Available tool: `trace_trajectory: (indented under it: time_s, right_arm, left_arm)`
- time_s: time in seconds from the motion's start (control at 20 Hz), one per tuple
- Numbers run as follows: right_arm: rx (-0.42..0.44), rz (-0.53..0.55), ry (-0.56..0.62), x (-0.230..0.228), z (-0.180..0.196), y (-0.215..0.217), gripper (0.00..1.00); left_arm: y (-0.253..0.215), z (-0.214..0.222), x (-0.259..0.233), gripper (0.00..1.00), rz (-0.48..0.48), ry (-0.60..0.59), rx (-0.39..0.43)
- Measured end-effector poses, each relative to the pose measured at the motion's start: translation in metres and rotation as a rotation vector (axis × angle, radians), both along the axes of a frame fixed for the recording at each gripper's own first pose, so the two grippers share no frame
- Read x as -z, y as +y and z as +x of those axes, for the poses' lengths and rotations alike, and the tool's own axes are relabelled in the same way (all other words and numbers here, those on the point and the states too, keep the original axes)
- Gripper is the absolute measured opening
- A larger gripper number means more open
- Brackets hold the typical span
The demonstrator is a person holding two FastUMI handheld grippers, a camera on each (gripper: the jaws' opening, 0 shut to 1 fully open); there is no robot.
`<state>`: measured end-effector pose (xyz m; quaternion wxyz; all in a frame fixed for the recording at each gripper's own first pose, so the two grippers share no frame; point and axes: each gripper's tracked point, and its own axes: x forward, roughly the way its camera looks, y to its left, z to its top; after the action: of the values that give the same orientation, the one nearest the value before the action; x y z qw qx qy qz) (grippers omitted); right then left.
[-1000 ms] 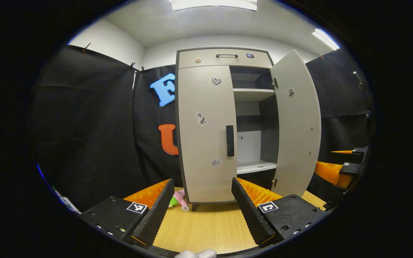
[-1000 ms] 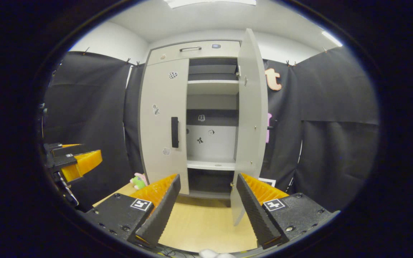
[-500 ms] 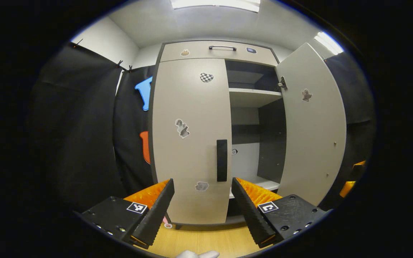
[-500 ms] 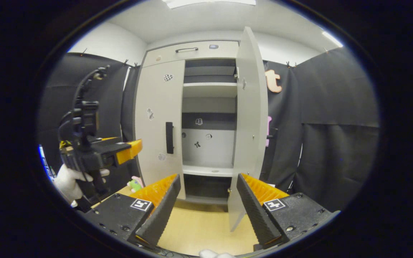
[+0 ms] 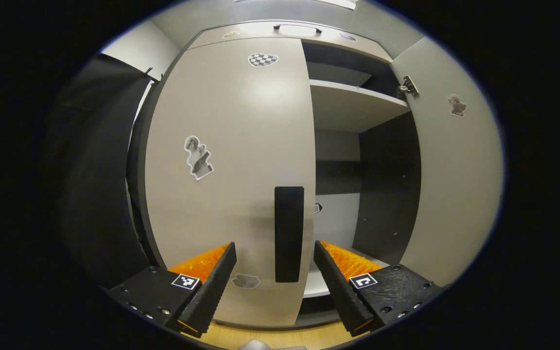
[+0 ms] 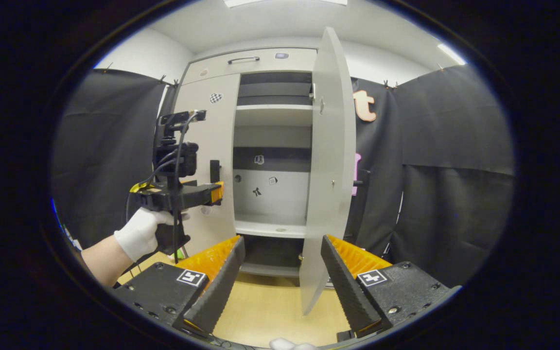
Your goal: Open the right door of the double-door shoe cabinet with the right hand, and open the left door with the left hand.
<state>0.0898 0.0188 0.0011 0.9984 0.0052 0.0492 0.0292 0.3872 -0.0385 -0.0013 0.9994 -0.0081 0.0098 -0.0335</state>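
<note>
A: Where does the left gripper (image 5: pixel 275 272) stand?

B: Its fingers are spread wide and hold nothing. The dark handle (image 5: pixel 288 233) of the left door (image 5: pixel 231 160) sits straight ahead, between the two fingers and a little above them. From the right gripper view the left gripper (image 6: pixel 216 192), held by a gloved hand (image 6: pixel 140 232), has its tips just beside that handle (image 6: pixel 215 171); I cannot tell whether they touch it.

A: And the left door itself?

B: Still shut, flat against the cabinet (image 6: pixel 260 61).

A: The right gripper (image 6: pixel 282 277)?

B: Also spread apart and empty. Ahead of it and slightly to its right, the right door (image 6: pixel 331 160) is swung out almost edge-on toward it. Beyond, the shelves (image 6: pixel 271 226) inside are exposed.

A: So how far along is this?

B: I'd say about half. The right door is open and the right side seems finished. What is left is the left half: closing the fingers on the handle and swinging that door out.

A: Any worry?

B: The handle is narrow and vertical, so the fingers should straddle it squarely before pulling.
</note>
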Motion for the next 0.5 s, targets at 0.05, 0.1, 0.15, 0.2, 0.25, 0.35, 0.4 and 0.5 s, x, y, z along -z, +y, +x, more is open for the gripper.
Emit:
trace_trajectory:
  time_s: [0.05,0.1,0.15,0.2,0.25,0.35,0.4,0.5]
  right_arm:
    - [0.0,-0.002,0.004,0.001,0.003,0.0,0.96]
    - [0.0,-0.003,0.009,0.002,0.004,-0.001,0.96]
    - [0.0,-0.002,0.013,0.003,0.006,-0.001,0.96]
    - [-0.001,0.0,0.018,0.003,0.008,-0.001,0.97]
    - [-0.003,0.002,0.023,0.003,0.01,-0.002,0.96]
    - [-0.011,0.008,0.03,0.003,0.012,-0.001,0.97]
    - [-0.017,0.007,0.03,0.003,0.012,-0.001,0.98]
    - [-0.028,0.006,0.024,0.002,0.011,0.0,0.98]
  left_arm:
    - [0.001,0.008,0.0,0.96,0.012,0.0,-0.01]
    - [0.0,0.014,0.0,0.96,0.025,-0.004,-0.011]
    - [0.0,0.02,0.0,0.96,0.036,-0.005,-0.018]
    - [-0.002,0.023,0.001,0.93,0.036,0.0,-0.015]
    - [-0.004,0.028,0.004,0.89,0.036,0.008,-0.01]
    - [-0.009,0.033,0.01,0.81,0.034,0.032,-0.001]
    - [-0.011,0.033,0.011,0.72,0.035,0.04,-0.003]
    - [-0.012,0.033,0.002,0.53,0.041,0.012,-0.003]
